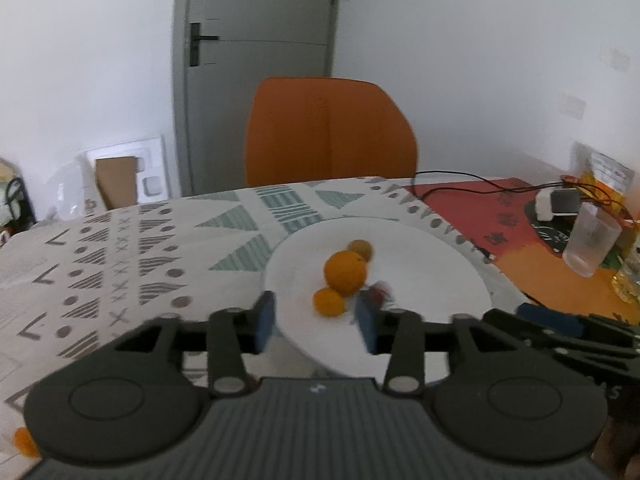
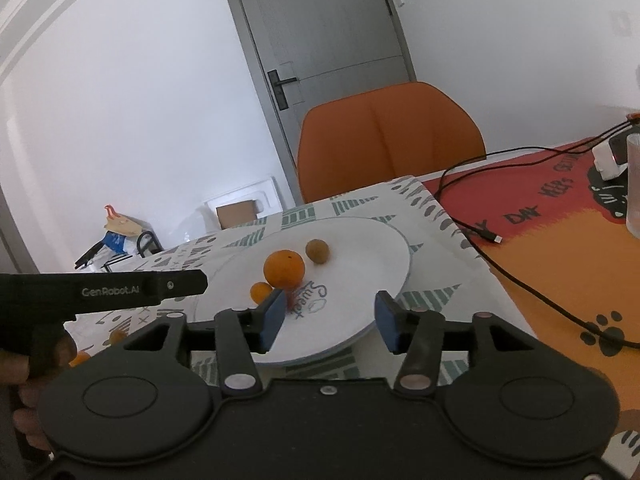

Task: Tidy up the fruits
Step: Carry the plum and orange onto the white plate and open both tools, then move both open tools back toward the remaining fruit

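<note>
A: Hovering nearest, what do the black two-finger grippers show?

B: Both the left gripper (image 1: pixel 316 320) and right gripper (image 2: pixel 330 320) have blue pads spread apart, empty, over the near rim of the round white plate (image 2: pixel 360 248).

A: And the fruit?

B: On the plate: small orange (image 1: pixel 329 301) nearest, large orange (image 1: pixel 345 272) behind it, brownish round fruit (image 1: pixel 361 249) farthest. Beyond the plate stands an orange chair (image 1: pixel 330 132).

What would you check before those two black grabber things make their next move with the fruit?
1. Left gripper fingers open, empty: ok.
2. Right gripper open, empty: ok.
3. Big orange, small orange and brownish fruit on the white plate: ok.
4. All fruit gathered: not ok, an orange fruit lies off the plate.
5. Cable clear of the plate: ok.
</note>
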Demonstrator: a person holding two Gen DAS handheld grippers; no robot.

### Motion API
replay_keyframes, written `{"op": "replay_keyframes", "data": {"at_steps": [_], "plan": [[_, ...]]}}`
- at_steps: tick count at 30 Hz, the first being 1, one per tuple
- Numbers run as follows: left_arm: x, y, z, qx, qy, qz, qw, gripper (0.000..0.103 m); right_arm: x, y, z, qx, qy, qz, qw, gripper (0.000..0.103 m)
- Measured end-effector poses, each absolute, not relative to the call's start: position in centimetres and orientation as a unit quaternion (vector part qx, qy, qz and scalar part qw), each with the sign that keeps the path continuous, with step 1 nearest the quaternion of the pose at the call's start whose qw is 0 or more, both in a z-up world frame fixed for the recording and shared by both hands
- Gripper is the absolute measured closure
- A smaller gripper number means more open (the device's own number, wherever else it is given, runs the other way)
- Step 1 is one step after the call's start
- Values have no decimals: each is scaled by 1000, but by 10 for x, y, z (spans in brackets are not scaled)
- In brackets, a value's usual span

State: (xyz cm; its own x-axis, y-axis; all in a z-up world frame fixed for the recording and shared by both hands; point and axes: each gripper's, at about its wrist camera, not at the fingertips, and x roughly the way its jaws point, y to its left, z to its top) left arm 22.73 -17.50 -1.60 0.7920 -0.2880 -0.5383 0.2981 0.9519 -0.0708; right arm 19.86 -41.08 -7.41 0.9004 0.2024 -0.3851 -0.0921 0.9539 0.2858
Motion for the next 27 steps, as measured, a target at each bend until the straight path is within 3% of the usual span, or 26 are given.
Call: {"op": "replay_keyframes", "data": {"at_steps": [3,5,8,10,13,27], "plan": [[221,-163,-14,11,272,-131,953,32,195,-405,-72,124,203,69,969,25],[216,-156,-11,11,262,-117,958,20,193,-402,-71,121,200,68,970,20],[209,-146,-8,10,252,-100,963,14,191,-396,-69,120,198,70,970,12],[206,-141,-6,7,247,-95,964,9,188,-393,-67,120,191,69,972,1],[200,-131,-3,3,242,-89,966,4,186,-388,-65,119,189,73,972,0],[176,-91,2,-21,239,-65,969,2,180,-366,-64,125,190,105,968,0]]}}
